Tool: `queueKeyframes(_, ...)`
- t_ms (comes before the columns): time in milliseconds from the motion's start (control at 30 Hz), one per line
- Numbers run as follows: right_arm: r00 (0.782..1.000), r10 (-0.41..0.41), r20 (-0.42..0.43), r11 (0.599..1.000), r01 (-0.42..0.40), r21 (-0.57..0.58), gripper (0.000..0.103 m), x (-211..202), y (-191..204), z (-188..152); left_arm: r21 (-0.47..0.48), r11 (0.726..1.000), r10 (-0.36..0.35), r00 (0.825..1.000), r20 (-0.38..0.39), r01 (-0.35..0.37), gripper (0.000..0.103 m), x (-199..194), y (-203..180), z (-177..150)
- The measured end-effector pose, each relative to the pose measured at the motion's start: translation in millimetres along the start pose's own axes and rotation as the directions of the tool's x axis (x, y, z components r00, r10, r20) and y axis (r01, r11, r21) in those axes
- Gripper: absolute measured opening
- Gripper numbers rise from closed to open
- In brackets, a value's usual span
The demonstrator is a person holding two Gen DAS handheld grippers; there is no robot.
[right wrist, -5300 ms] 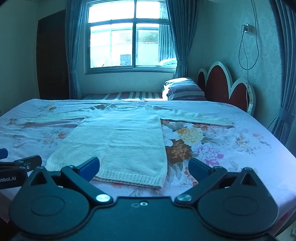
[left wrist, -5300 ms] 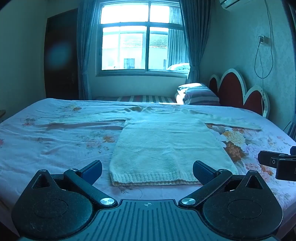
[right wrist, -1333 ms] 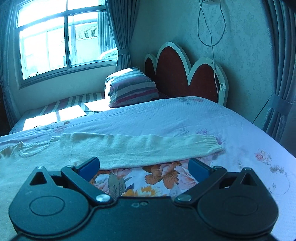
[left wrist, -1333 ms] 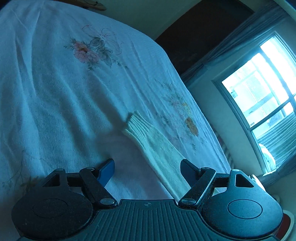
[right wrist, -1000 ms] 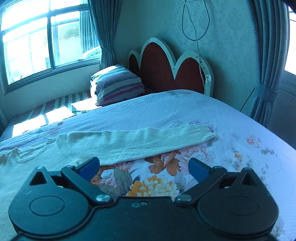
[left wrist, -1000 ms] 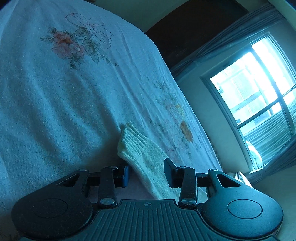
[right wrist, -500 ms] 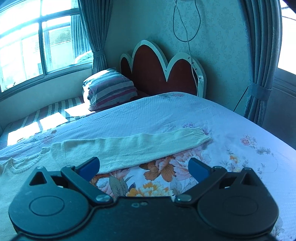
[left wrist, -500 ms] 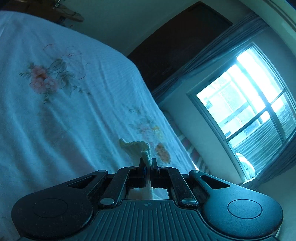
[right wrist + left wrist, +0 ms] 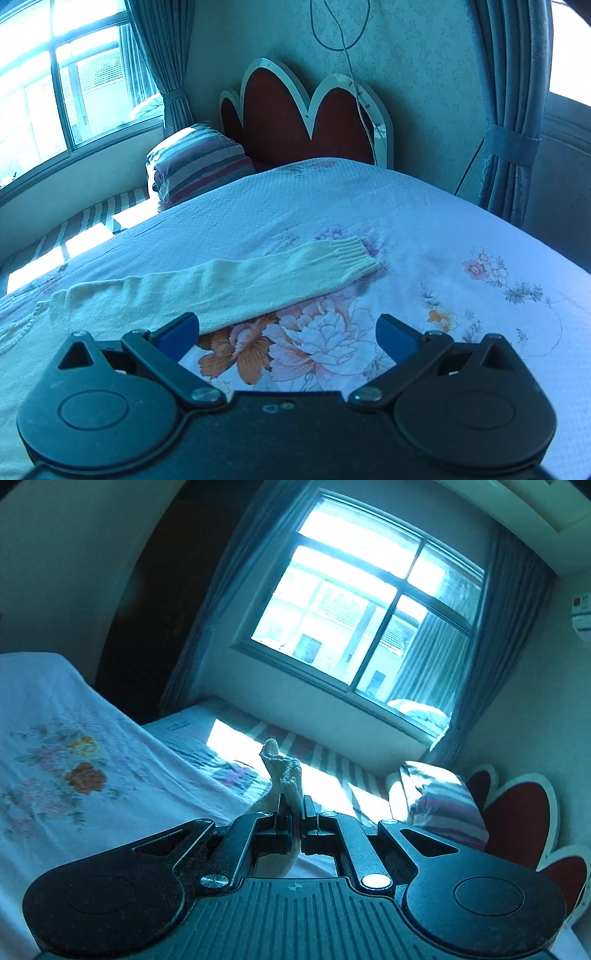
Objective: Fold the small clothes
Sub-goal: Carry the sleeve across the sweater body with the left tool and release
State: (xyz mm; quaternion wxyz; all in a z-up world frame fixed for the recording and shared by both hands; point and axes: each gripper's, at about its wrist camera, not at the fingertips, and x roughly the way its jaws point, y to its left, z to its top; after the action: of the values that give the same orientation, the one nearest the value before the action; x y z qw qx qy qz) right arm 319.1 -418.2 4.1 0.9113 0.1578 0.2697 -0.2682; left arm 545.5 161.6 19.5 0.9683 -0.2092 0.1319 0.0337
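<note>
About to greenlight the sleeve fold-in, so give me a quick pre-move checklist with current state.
1. Left gripper shut on the left sleeve cuff: ok.
2. Cuff lifted off the bedspread: ok.
3. Right gripper open: ok.
4. Right sleeve flat, cuff unfolded: ok.
5. Right gripper lined up on the right sleeve: not ok, only its left finger is over it.
6. Sweater body flat for the fold: cannot tell, mostly out of view.

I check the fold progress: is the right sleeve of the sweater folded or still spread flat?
Spread flat. The right sleeve lies straight on the bedsheet, cuff outward, ahead of the open right gripper.
</note>
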Motion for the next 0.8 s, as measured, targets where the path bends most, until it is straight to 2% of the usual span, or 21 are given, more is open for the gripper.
queueKeyframes(67,1.000,0.021,-0.018,0.999,-0.020,0.044,0.102,4,-17,2,0.041,0.998,-0.040,0.999,-0.026,0.041,0.003,5,-40,-16)
queueKeyframes(167,1.000,0.002,-0.005,0.999,-0.001,0.033,0.102,5,-33,6,0.089,0.991,-0.097,0.992,-0.080,0.104,0.003,14,-91,-37)
queueKeyframes(333,0.999,-0.032,-0.009,0.998,0.033,0.051,0.102,6,-65,6,0.164,0.969,-0.154,0.969,-0.193,0.187,0.003,27,-166,-77)
queueKeyframes(500,0.997,-0.072,-0.027,0.996,0.074,0.054,0.102,6,-93,3,0.184,0.952,-0.191,0.944,-0.269,0.245,0.003,27,-205,-116)
queueKeyframes(800,0.994,-0.103,-0.039,0.992,0.105,0.072,0.102,12,-118,2,0.204,0.920,-0.253,0.905,-0.342,0.335,0.003,36,-247,-150)
